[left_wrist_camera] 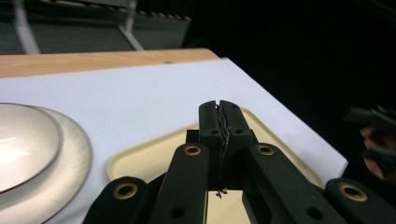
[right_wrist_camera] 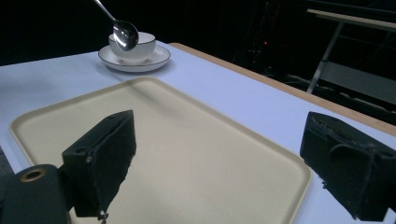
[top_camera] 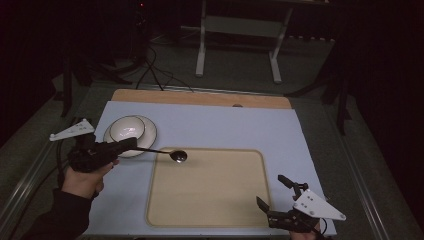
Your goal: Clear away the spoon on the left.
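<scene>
Spoon (top_camera: 172,154), shiny metal, above smooth tray (top_camera: 210,200)

No readable text, label, brand, number or sign on anything here; surfaces plain, room dim.

The spoon (top_camera: 172,153) is polished metal and catches the light. The bowl (top_camera: 127,128) and saucer (top_camera: 148,134) look like glazed, glossy ceramic. The cream tray (top_camera: 210,200) seems smooth, matt plastic, lying on a matt pale-blue mat (top_camera: 280,130) over a wooden tabletop (top_camera: 200,97).
</scene>
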{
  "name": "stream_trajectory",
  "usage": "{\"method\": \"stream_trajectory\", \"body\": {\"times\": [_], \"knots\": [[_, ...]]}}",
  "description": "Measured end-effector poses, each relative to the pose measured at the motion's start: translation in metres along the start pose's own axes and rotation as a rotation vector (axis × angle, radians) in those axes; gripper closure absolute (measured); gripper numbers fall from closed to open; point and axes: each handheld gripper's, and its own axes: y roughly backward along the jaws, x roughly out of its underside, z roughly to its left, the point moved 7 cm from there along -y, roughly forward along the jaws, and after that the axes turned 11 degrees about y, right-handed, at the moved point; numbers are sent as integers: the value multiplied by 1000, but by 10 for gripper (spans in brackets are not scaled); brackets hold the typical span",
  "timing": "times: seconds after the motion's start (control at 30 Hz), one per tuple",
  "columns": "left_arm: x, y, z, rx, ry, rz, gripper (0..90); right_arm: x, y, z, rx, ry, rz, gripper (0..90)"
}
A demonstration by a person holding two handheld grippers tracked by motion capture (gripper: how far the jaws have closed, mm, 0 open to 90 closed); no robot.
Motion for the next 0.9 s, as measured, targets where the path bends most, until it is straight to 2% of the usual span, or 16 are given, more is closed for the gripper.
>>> {"method": "stream_trajectory", "body": {"times": [0.17, 0.4, 0.67, 0.77, 0.8, 0.9], "knots": [[4, -4, -7, 42, -31, 39, 898, 0, 0, 0, 0, -1, 0, 108], [11, -12, -15, 77, -63, 108, 898, 1, 0, 1, -1, 2, 3, 108], [19, -24, -22, 107, -115, 220, 898, 1, 0, 1, -2, 0, 4, 108], [22, -28, -23, 112, -122, 246, 898, 1, 0, 1, -3, 1, 5, 108], [24, -31, -24, 122, -124, 271, 898, 1, 1, 1, -3, 1, 4, 108], [28, -36, -27, 134, -138, 304, 897, 1, 1, 0, -4, 0, 4, 108]]}}
